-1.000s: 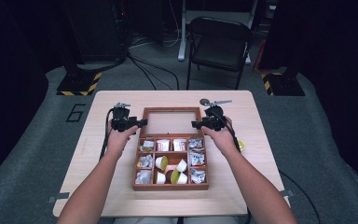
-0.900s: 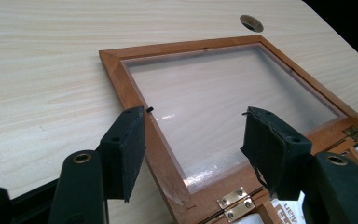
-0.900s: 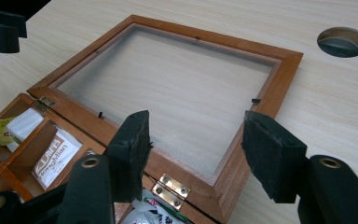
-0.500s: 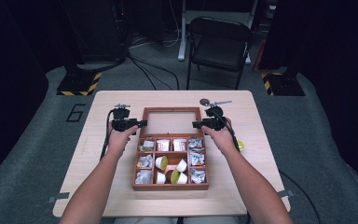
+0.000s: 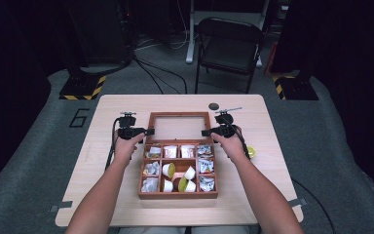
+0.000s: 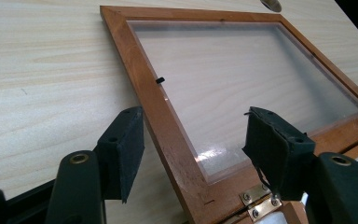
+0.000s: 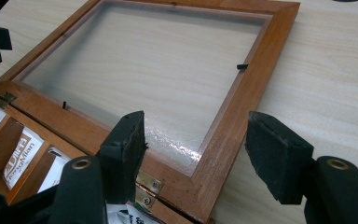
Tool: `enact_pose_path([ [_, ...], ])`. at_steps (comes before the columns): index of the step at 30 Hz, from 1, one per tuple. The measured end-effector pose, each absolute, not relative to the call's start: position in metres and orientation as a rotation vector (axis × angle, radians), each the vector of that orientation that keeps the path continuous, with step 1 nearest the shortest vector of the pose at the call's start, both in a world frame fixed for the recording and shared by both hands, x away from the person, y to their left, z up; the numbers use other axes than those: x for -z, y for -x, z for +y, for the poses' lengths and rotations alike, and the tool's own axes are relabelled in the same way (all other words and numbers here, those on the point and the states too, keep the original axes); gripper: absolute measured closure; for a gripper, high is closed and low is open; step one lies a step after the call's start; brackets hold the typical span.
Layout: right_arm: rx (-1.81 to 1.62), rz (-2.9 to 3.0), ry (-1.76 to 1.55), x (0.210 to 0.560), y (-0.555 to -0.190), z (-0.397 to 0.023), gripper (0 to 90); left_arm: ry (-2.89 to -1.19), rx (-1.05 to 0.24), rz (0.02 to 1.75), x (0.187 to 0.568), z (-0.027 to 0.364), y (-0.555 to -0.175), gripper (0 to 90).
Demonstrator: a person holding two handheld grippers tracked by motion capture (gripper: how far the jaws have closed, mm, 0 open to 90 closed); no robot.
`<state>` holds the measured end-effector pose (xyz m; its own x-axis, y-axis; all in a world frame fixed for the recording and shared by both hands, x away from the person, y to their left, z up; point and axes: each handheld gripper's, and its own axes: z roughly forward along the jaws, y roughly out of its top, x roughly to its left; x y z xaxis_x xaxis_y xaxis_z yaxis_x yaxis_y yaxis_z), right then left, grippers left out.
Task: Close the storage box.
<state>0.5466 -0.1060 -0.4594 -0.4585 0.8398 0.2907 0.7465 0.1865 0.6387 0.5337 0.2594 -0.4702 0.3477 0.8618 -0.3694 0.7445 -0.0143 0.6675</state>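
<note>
A wooden box (image 5: 177, 195) with small compartments of packets and little cups stands on the pale worktop (image 5: 272, 122), near the person's edge. Its glazed lid (image 5: 178, 127) lies flat on the worktop behind it, swung fully back on brass hinges (image 7: 148, 183). The left tool (image 5: 148, 131) sits at the lid's left rail, close to the hinge end; its jaws have just been opening and now straddle that rail (image 6: 165, 126), the pads clear of the wood. The right tool (image 5: 205, 132) sits at the lid's right rail, its jaws likewise just opened, one pad over the glass, the other outside the frame (image 7: 242, 102), not pressing. A yellow cup (image 5: 251, 151) rests beside the right hand (image 5: 230, 144)
</note>
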Motion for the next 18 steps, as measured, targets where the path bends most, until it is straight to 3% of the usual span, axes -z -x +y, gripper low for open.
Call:
enact_pose_path([
  [18,-1.128,2.336,-1.594,0.4687,-0.5487,-0.1029,36.1,-1.788,-0.147,1.437,0.4788,0.2571,-0.5365,36.5],
])
